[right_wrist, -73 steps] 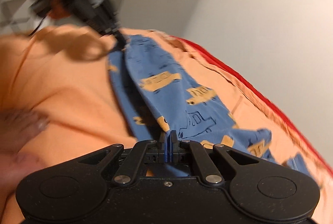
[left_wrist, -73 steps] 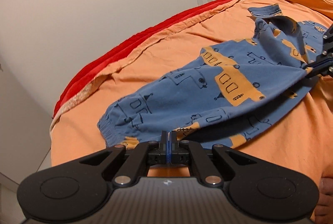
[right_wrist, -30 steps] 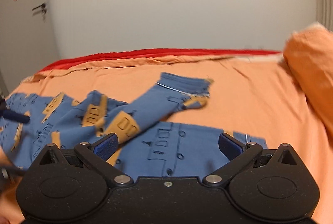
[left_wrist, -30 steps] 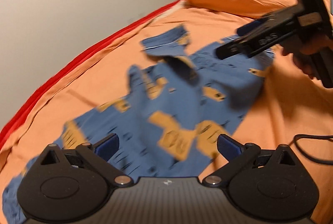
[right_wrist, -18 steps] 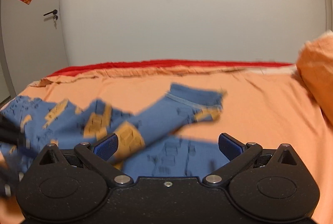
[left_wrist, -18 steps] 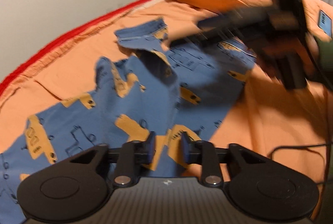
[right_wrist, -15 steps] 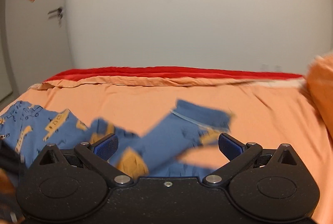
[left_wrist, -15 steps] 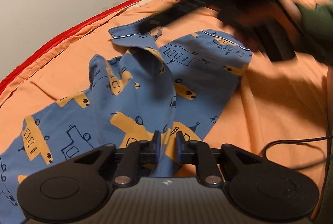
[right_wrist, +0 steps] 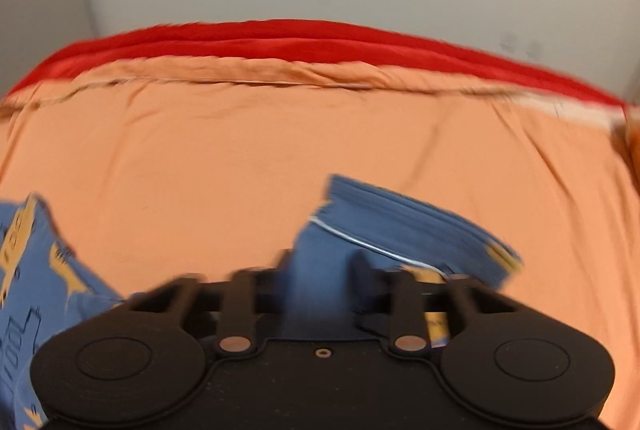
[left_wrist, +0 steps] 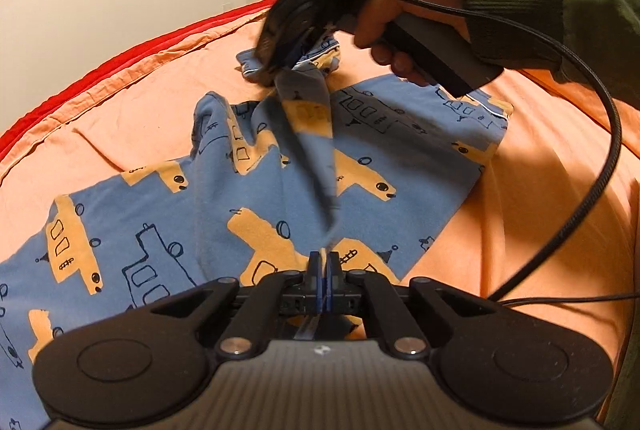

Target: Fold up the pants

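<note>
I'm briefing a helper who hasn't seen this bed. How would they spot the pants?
On the orange bedsheet, edged in red along the wall, lies one spread garment: the pants. They are the only blue thing there, printed with orange vehicles.

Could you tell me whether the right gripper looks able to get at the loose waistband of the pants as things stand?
Probably yes: the right gripper has blue cloth between its fingers, and the waistband lies just beyond them on the bedsheet, uncovered.
</note>
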Motion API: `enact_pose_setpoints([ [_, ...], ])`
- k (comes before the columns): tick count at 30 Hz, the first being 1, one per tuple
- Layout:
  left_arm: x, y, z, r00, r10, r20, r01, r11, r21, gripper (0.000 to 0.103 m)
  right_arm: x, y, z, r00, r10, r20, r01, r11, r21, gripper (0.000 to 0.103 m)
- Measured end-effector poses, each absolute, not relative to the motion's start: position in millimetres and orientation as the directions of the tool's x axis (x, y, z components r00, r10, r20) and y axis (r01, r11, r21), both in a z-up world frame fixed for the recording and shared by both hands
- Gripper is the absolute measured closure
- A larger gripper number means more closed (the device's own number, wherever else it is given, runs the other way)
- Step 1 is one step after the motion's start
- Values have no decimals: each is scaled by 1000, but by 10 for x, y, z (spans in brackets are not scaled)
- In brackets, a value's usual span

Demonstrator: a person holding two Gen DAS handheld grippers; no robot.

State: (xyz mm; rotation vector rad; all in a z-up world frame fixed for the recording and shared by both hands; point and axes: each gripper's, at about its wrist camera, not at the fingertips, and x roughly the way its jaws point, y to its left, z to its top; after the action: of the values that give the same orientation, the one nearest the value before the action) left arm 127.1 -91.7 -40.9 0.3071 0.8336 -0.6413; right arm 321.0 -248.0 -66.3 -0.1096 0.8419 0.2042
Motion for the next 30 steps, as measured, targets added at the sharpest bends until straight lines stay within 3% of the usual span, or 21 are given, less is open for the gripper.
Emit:
enact_pose_setpoints([
  [1, 1270, -913, -400, 502, -406, -763, 635, 772, 7, 102, 3179, -2564, -632, 660, 156, -735, -214, 977, 15, 101],
  [10, 1028, -816, -211, 530, -438, -726, 652, 758, 19, 103, 1858, -3730, -62, 832, 291, -472, -69, 899, 432, 102],
  [13, 897, -828, -255, 544, -429, -721, 672, 737, 69, 103, 1367, -4004, -222, 842, 241, -483, 39, 865, 500, 102],
  [18, 818, -904, -425, 539, -386, -749, 681, 723, 117, 103, 1012, -4156, -813, 788, 195, -584, 202, 814, 545, 102],
  [23, 799, -949, -423, 549, -368, -751, 673, 727, 135, 103, 937, -4167, -975, 788, 222, -574, 234, 755, 613, 75],
  [25, 789, -952, -428, 549, -364, -752, 672, 727, 139, 103, 922, -4177, -913, 808, 221, -546, 213, 754, 621, 53],
  [27, 783, -963, -440, 550, -360, -754, 673, 726, 145, 103, 905, -4225, -897, 827, 223, -516, 204, 736, 645, 41],
  [30, 802, -959, -426, 535, -371, -759, 684, 718, 131, 100, 919, -4294, -921, 830, 226, -510, 218, 709, 670, 40],
])
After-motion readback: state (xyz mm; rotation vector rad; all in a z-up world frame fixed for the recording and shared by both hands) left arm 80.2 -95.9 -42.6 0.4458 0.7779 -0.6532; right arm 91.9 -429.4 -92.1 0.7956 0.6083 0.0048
